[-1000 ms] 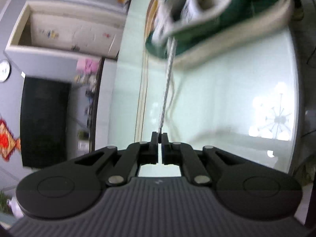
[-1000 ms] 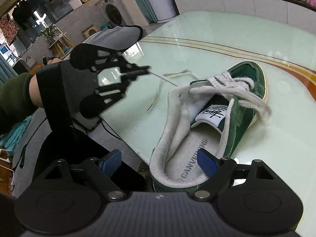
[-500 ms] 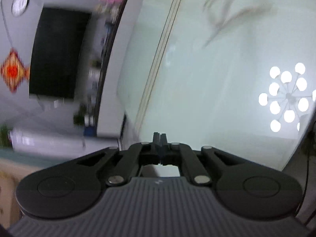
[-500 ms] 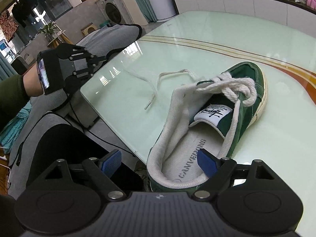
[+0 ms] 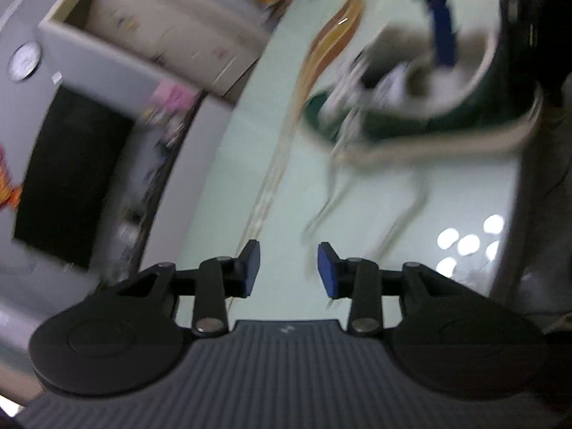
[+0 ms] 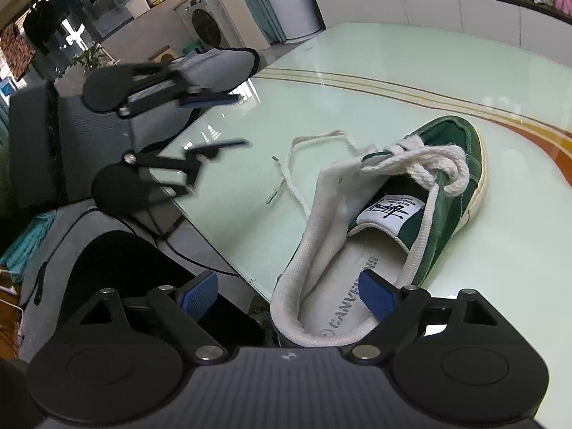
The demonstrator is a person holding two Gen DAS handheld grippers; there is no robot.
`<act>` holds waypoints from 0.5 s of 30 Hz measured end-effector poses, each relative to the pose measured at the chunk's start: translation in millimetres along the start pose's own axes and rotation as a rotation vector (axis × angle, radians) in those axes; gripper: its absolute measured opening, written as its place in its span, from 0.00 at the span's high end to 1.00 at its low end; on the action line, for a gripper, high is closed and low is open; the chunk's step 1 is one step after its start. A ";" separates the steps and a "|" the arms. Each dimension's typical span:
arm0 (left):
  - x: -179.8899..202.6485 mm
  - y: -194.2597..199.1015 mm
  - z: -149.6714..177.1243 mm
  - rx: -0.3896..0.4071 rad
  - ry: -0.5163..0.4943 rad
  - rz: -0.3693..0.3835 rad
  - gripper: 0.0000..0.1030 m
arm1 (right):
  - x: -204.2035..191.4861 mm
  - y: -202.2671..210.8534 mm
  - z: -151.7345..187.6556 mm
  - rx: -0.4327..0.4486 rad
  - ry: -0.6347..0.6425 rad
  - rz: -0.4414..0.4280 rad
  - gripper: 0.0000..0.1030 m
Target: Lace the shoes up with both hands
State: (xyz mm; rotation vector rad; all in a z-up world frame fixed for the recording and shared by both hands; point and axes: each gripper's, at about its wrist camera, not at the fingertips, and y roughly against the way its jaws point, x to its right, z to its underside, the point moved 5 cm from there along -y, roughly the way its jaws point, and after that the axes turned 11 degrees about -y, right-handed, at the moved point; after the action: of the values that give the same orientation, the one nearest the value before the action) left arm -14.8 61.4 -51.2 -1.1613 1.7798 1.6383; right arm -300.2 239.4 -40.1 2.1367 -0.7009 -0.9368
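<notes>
A green canvas shoe (image 6: 452, 193) with a white lining lies on the glass table (image 6: 375, 96), toe pointing away. Thick white laces (image 6: 432, 164) bunch over its eyelets. Two loose lace ends (image 6: 286, 175) trail to the left on the glass. My right gripper (image 6: 289, 295) is open; the shoe's heel collar sits between its blue pads (image 6: 377, 293). My left gripper (image 6: 239, 120) hovers open and empty at the table's left edge, short of the lace ends. The left wrist view is blurred: the left gripper (image 5: 289, 270) is open, with the shoe (image 5: 411, 114) and lace ends (image 5: 330, 193) ahead.
The table's near-left edge (image 6: 214, 250) drops off to the floor. A grey padded chair (image 6: 218, 68) stands behind the left gripper. A white counter (image 6: 447, 14) runs along the back wall. An orange-brown curved band (image 6: 550, 143) marks the glass on the right.
My left gripper let go of the taut lace end, swung away from the shoe, then turned back toward it and opened. The lace ends now lie slack. My right gripper stayed put.
</notes>
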 end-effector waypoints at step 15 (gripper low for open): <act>14.6 -59.9 -30.8 0.081 0.132 0.160 0.97 | 2.0 1.4 2.0 0.006 0.015 0.003 0.14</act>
State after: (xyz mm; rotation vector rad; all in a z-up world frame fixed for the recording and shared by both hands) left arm 32.4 31.6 -91.5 -1.1401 2.0495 1.5928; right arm -300.8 236.3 -40.8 2.1452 -0.7009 -0.9173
